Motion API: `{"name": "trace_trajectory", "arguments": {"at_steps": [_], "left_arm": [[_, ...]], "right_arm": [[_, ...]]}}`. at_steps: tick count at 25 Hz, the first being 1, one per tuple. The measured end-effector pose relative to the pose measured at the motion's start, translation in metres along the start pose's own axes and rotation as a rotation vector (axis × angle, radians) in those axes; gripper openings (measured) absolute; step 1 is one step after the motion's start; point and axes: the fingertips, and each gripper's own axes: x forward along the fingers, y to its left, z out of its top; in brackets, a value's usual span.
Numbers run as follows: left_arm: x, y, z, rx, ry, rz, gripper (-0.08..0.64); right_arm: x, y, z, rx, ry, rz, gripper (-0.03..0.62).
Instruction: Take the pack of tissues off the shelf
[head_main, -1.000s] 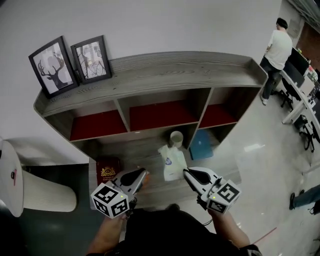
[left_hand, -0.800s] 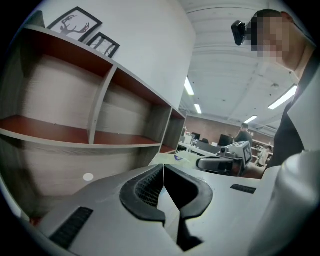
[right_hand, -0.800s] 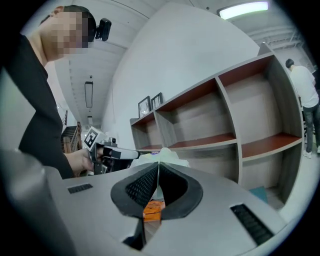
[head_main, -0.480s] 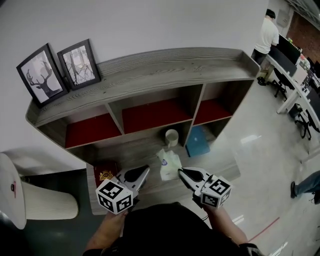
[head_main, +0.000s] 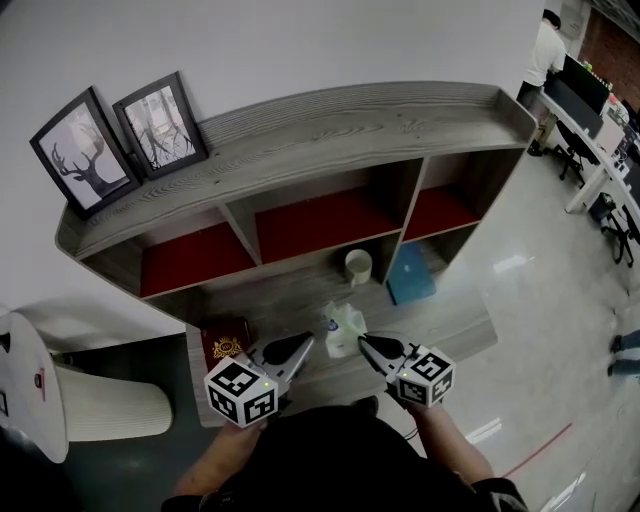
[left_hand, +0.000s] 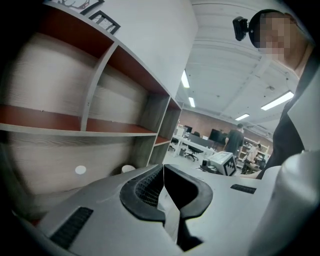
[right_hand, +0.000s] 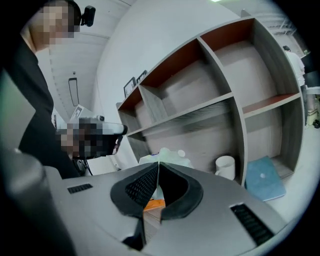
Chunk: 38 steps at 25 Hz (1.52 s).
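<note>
A grey wood shelf with red-lined upper compartments is seen from above, set against a white wall. The pack of tissues is found upright on the lowest board, near its front edge and about midway along it. A white cup is placed behind the pack, deeper in the middle bay. A flat blue book is leaned in the bay to the right, beyond an upright divider. A dark red box with a gold emblem is set at the left end of the same board. Two framed pictures are propped against the wall on the top board. At the far right a person is seen standing by office desks.

The left gripper is held just to the left of the pack and the right gripper just to its right. In the head view the pack is thus framed between the two tips. Whether either tip touches it cannot be told.

The jaws of the left gripper are clenched together with nothing between them, and only shelf bays and the office are shown beyond them. The jaws of the right gripper are likewise pressed together and empty. In the right gripper view the pack is seen just ahead of their tips, with the cup and then the book further right.
</note>
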Motion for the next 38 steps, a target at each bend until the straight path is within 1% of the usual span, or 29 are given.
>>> {"name": "trace_trajectory", "arguments": {"at_steps": [2, 6, 12, 18, 23, 27, 32, 34, 38], "left_arm": [[-0.004, 0.004, -0.001, 0.0, 0.003, 0.003, 0.014], [-0.018, 0.015, -0.003, -0.009, 0.002, 0.024, 0.014], [-0.038, 0.036, -0.006, -0.034, -0.011, 0.069, 0.014], [-0.052, 0.053, -0.01, -0.073, -0.024, 0.099, 0.014], [-0.053, 0.059, -0.011, -0.091, -0.034, 0.102, 0.014], [-0.049, 0.059, -0.014, -0.104, -0.032, 0.091, 0.014], [-0.042, 0.054, -0.016, -0.112, -0.025, 0.066, 0.014], [-0.042, 0.053, -0.016, -0.11, -0.024, 0.058, 0.014], [-0.042, 0.054, -0.016, -0.107, -0.025, 0.05, 0.014]], "right_arm": [[0.01, -0.004, -0.014, -0.003, 0.038, 0.008, 0.018], [0.029, -0.007, -0.038, 0.029, 0.105, 0.024, 0.018], [0.058, -0.011, -0.048, 0.054, 0.154, 0.036, 0.018], [0.082, -0.016, -0.06, 0.041, 0.213, 0.04, 0.02], [0.076, -0.025, -0.09, 0.079, 0.299, 0.016, 0.021], [0.061, -0.031, -0.111, 0.16, 0.352, -0.014, 0.021], [0.047, -0.032, -0.122, 0.205, 0.359, -0.041, 0.021], [0.042, -0.033, -0.119, 0.221, 0.334, -0.057, 0.023], [0.035, -0.034, -0.099, 0.226, 0.266, -0.083, 0.023]]}}
